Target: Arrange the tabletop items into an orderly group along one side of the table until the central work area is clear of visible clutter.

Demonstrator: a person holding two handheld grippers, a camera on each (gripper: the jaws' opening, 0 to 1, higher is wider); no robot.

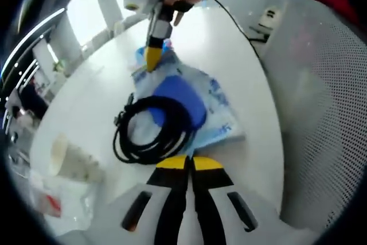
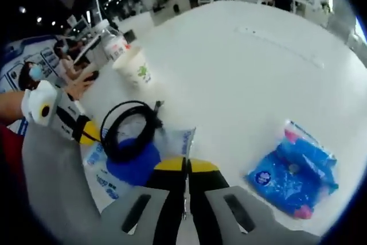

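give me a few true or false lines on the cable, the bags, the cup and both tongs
1. The black cable lies coiled on a blue and clear bag. True.
2. The left tongs are wide open. False: their yellow tips meet, with nothing seen between them.
3. A paper cup stands upright on the white table. True.
4. The blue pack in the right gripper view lies on top of the cable. False: it lies apart on bare table, well to one side of the coil.
5. The right tongs grip the cable. False: their tips are together at the bag's edge, off the coil.
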